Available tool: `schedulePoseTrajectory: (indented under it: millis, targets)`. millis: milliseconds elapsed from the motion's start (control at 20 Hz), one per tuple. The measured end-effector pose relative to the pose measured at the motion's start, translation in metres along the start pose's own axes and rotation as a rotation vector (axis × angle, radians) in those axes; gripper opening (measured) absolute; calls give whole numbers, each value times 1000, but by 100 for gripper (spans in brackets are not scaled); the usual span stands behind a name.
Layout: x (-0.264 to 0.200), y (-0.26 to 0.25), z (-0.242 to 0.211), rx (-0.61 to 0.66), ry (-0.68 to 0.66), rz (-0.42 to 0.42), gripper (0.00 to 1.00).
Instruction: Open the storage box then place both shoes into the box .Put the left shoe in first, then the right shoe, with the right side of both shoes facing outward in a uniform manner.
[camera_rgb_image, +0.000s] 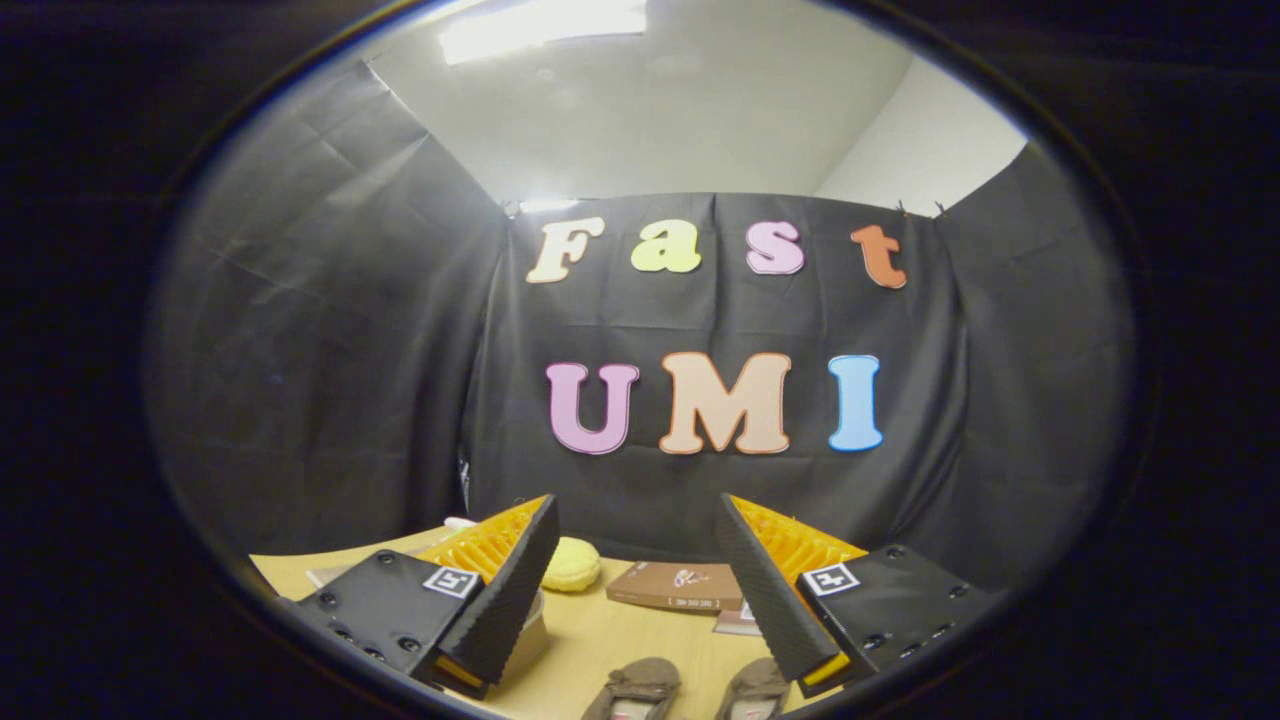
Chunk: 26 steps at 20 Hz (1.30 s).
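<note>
My gripper is held above the wooden table, its two fingers spread wide apart with nothing between them. Below and between the fingers lie two brown shoes side by side: one shoe nearer the left finger, the other shoe close to the right finger. Only their front parts show. Beyond them, toward the black back wall, a flat brown storage box lies on the table with its lid shut.
A round yellow object sits on the table just past the left finger, beside the box. A pale container's edge peeks out under that finger. Black cloth walls enclose the table on three sides.
</note>
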<state>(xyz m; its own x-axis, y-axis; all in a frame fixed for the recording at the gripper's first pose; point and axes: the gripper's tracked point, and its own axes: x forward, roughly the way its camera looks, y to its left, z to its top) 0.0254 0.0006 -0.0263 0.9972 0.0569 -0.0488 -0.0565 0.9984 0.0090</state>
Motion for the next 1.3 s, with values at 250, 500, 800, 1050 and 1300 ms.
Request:
schedulePoseTrajectory:
  millis: [250,500,800,1050,1300]
  targets:
    - [0,14,-39,138,90,69,100]
    - [3,34,-75,332,197,153,98]
    - [-1,61,-128,577,361,222,98]
    - [-8,92,-158,768,476,300,98]
    - [-18,120,-192,1004,611,375,98]
